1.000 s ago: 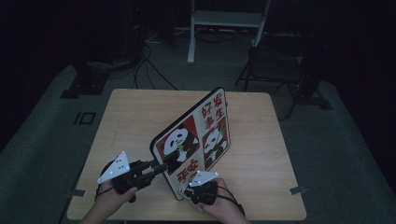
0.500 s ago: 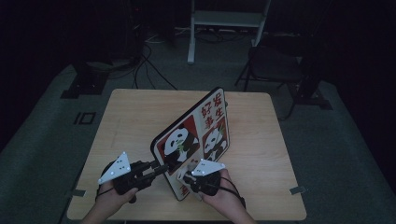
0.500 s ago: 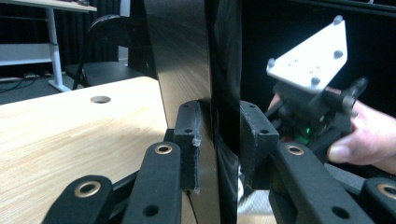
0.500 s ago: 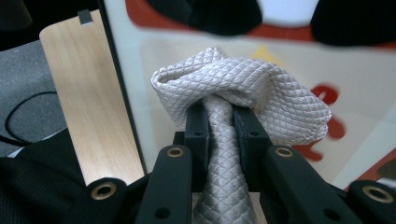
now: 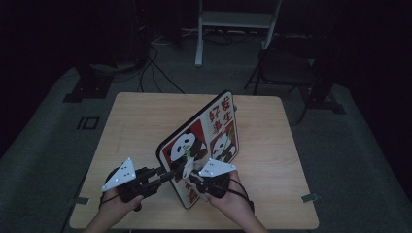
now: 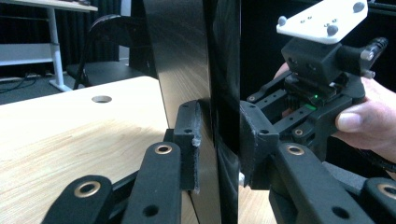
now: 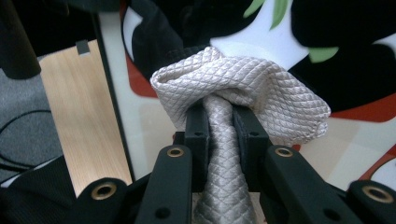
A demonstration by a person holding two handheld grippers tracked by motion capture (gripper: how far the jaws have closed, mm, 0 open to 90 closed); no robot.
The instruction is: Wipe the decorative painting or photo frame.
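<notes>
1. My left gripper sits at the near left of the table. Its jaws are clamped on the edge of the panda board, one pad on each face, as the left gripper view shows.
2. The panda board stands tilted on its near edge, around the middle of the table and towards the front. It is a flat rectangular panel with a thin black rim. Its printed face carries black-and-white pandas on red and cream fields, with green leaves and red characters at the far end. In the left gripper view its back looks dark and glossy.
3. My right gripper is just right of the board's near end. Its jaws are pinched tight on a white quilted cloth, which bunches in a wad above the pads, right against the printed face.
4. The table is pale wood, with a round hole in the top.
5. The room is dark: grey floor, cables, a folding chair and a white stand behind.
</notes>
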